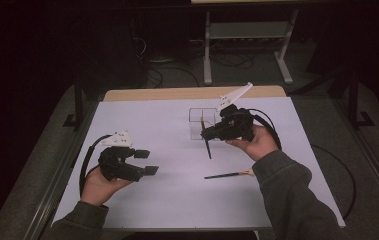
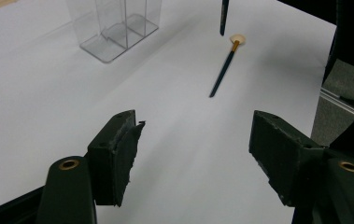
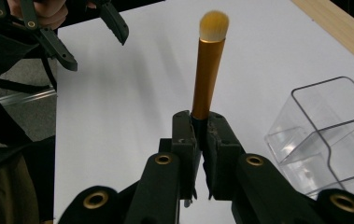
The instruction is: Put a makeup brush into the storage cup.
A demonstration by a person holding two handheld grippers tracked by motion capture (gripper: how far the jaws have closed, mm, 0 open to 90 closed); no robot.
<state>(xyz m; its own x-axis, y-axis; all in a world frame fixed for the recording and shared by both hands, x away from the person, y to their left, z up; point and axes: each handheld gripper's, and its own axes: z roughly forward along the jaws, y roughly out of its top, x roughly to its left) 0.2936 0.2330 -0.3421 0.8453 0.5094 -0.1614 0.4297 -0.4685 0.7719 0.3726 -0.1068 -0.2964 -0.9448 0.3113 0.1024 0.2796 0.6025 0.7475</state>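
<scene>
Closest to me, on my side of the clear acrylic organizer (image 1: 203,122), my left gripper (image 1: 146,162) hovers low over the white table (image 1: 177,200) with its jaws spread wide and nothing between them. A bit nearer the organizer, off to its right, a second brush (image 1: 228,174) lies flat on the table with its dark handle pointing left and its pale fan-shaped tip to the right.

Right up against the organizer's front, my right gripper (image 1: 208,134) has its jaws pressed together on a makeup brush (image 3: 208,65), pinching it just below the gold ferrule. In the right gripper view the bristles (image 3: 213,24) point away from the jaws; in the high view the dark handle hangs down toward the table, not quite vertical. The organizer itself looks empty from here.

Handling-wise, I'd guess these brushes weigh next to nothing, with a stiff, thin, smooth handle, so it could swivel in the pads. The bristles are soft and easy to splay, so I'd grab the one on the table mid-handle and never squeeze the tip. The organizer looks light enough to skid if bumped.
</scene>
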